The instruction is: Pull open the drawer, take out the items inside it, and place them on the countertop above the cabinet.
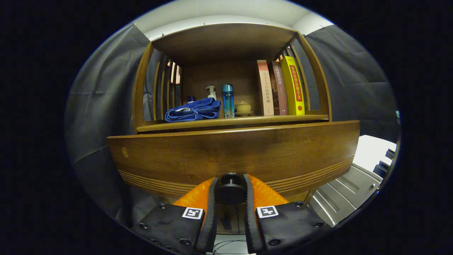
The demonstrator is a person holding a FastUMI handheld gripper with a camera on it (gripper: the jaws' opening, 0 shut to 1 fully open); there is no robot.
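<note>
Dark grey cloth wall [102,95] hangs on both sides of the booth, creased in broad panels, and a pale white ceiling [226,10] curves overhead. Front and centre stands a brown wooden shelf unit [141,88] with slatted sides and a solid top board, its back panel in shadow. Down to the right, a light grey panelled surface [348,189] with raised strips, and beyond it a bright white patch [371,150] catching strong light.

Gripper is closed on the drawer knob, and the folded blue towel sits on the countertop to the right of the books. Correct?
Not quite. In the gripper view the folded blue towel lies left of the books, not right. The gripper is indeed closed on the drawer knob.
</note>
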